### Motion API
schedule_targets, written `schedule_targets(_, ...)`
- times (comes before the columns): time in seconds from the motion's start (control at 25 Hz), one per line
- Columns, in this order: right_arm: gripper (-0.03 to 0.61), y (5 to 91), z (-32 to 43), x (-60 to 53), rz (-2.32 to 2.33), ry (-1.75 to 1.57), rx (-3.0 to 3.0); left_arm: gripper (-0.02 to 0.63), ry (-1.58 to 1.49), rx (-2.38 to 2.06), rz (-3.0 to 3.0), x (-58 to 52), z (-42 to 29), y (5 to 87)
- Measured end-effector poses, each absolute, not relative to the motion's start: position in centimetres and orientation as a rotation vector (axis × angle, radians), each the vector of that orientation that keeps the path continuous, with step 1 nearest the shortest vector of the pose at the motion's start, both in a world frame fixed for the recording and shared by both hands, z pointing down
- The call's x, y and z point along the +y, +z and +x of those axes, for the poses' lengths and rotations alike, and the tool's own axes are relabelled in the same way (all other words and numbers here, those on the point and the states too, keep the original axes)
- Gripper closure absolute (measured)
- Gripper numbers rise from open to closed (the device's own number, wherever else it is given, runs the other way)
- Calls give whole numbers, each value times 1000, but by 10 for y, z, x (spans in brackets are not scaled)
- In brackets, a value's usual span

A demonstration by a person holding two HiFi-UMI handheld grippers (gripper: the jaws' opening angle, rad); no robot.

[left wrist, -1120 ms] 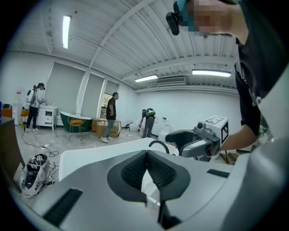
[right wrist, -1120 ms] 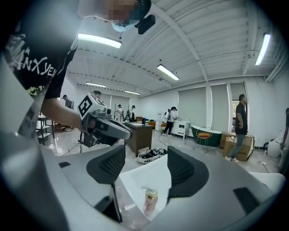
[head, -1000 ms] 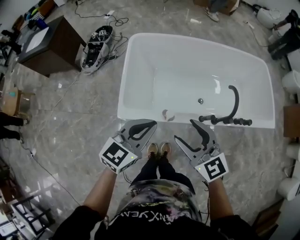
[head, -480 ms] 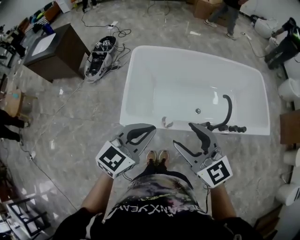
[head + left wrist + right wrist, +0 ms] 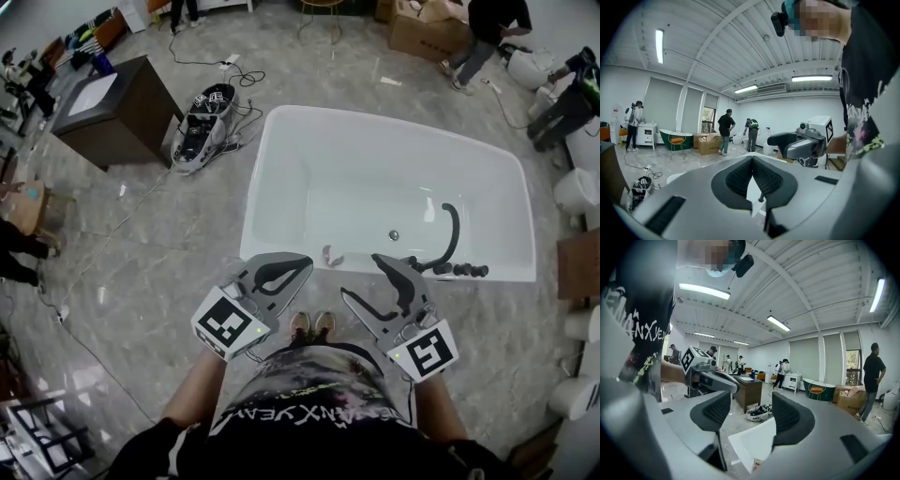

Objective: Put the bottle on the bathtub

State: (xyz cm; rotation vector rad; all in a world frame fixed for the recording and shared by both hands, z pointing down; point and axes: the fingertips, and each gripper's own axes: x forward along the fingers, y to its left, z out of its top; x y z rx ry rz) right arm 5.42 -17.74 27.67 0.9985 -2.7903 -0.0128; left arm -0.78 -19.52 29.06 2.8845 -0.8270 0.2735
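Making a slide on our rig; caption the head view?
Standing before a white bathtub, the person holds the left hand-held gripper shut and the right hand-held gripper open.

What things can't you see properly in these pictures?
A small pale thing on the near rim of the bathtub, head view: too small to name.
The bathtub, left gripper view: mostly hidden behind the shut left gripper.
A person by the cardboard box, head view: cut off by the top edge.

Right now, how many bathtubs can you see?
2. A white bathtub just ahead of the person's feet, and a dark green bathtub far across the room. Others may be hidden.
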Motion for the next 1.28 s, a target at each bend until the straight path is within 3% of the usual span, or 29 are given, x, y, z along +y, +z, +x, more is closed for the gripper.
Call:
schedule_targets(0.32, 336, 275, 53, -178, 998, -37, -2807, 600, 260, -844, 2883, -196, -6, 289)
schedule_targets(0.76, 567, 277, 58, -179, 1034, -43, -2780, 600, 270, -840, 2881, -197, -6, 290)
schedule_targets(1.28, 577, 276, 50, -178, 1000, -45, -2800, 600, 279, -846, 2877, -197, -9, 289)
